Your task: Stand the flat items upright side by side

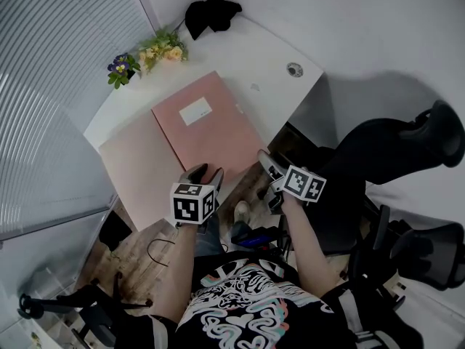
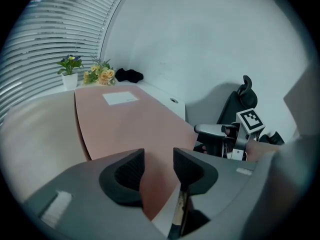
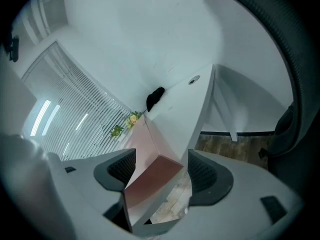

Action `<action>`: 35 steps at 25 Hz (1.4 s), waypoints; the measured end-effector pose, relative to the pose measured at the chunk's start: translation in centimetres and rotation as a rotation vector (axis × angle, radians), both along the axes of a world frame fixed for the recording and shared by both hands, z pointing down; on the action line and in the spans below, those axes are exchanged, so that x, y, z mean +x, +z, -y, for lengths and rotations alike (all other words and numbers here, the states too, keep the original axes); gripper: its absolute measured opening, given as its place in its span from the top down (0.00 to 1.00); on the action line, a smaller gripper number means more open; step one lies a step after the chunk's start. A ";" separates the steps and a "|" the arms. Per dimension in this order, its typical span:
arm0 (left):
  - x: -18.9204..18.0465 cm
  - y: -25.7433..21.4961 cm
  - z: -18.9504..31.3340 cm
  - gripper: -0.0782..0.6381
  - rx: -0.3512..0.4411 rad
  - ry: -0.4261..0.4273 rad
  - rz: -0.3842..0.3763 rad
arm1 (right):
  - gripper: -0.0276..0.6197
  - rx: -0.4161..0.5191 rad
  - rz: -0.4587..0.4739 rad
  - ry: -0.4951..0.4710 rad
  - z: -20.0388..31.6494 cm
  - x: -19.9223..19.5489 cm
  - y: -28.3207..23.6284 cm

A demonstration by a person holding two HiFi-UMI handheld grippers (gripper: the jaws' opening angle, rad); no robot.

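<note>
The darker pink folder [image 1: 207, 126] lies flat mid-surface [image 1: 269, 60], white label up, overlapping a paler pink folder [image 1: 142, 169] at its 8 o'clock. Your left tool [image 2: 159, 160] hovers at the darker folder's near edge, 6 o'clock, released, jaws apart. Your right tool [image 3: 161, 166], at 4 o'clock, is released too, with the folder's overhanging corner between its wide jaws. Flowers [image 1: 161, 51] stand at 11 o'clock and a black bundle [image 1: 211, 14] at 12.
</note>
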State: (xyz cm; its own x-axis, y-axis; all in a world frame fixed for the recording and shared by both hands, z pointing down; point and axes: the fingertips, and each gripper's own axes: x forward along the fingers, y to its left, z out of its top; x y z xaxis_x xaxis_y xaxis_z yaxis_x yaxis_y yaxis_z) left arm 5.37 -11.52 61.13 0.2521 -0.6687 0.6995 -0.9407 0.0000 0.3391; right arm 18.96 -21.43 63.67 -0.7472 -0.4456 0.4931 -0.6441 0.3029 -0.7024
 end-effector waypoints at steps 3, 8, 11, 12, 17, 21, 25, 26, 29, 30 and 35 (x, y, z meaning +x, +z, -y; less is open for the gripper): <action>0.2 0.0 -0.1 0.64 -0.004 0.010 0.007 | 0.47 -0.008 -0.003 0.000 -0.1 0.1 0.4; 0.7 0.0 -0.2 0.64 -0.023 0.021 -0.029 | 0.47 -0.021 0.001 -0.002 -0.1 0.0 0.7; 1.2 0.0 -0.5 0.65 -0.034 0.033 -0.052 | 0.47 -0.036 0.014 0.004 -0.2 -0.1 0.9; 1.3 0.0 -0.5 0.66 -0.036 0.035 -0.060 | 0.47 -0.043 0.020 0.006 -0.2 -0.1 1.0; 1.5 0.0 -0.7 0.66 -0.037 0.044 -0.079 | 0.46 -0.101 0.103 0.062 -0.1 0.1 1.0; 1.4 0.0 -0.7 0.67 -0.035 0.045 -0.088 | 0.46 -0.150 0.156 0.096 0.2 0.3 1.7; 1.4 -0.1 -0.7 0.67 -0.031 0.042 -0.095 | 0.45 -0.210 0.257 0.116 -0.1 0.1 2.2; 1.4 -0.1 -0.7 0.67 -0.030 0.041 -0.094 | 0.47 -0.212 0.272 0.122 -0.1 0.1 2.2; 1.3 -0.1 -0.6 0.67 -0.020 0.037 -0.098 | 0.47 -0.198 0.275 0.136 0.1 0.2 2.0; 1.3 -0.1 -0.6 0.67 -0.016 0.033 -0.103 | 0.48 -0.195 0.272 0.136 0.0 0.2 1.9; 1.2 -0.3 -0.8 0.67 0.002 0.004 -0.114 | 0.49 -0.185 0.254 0.118 -0.1 0.2 1.3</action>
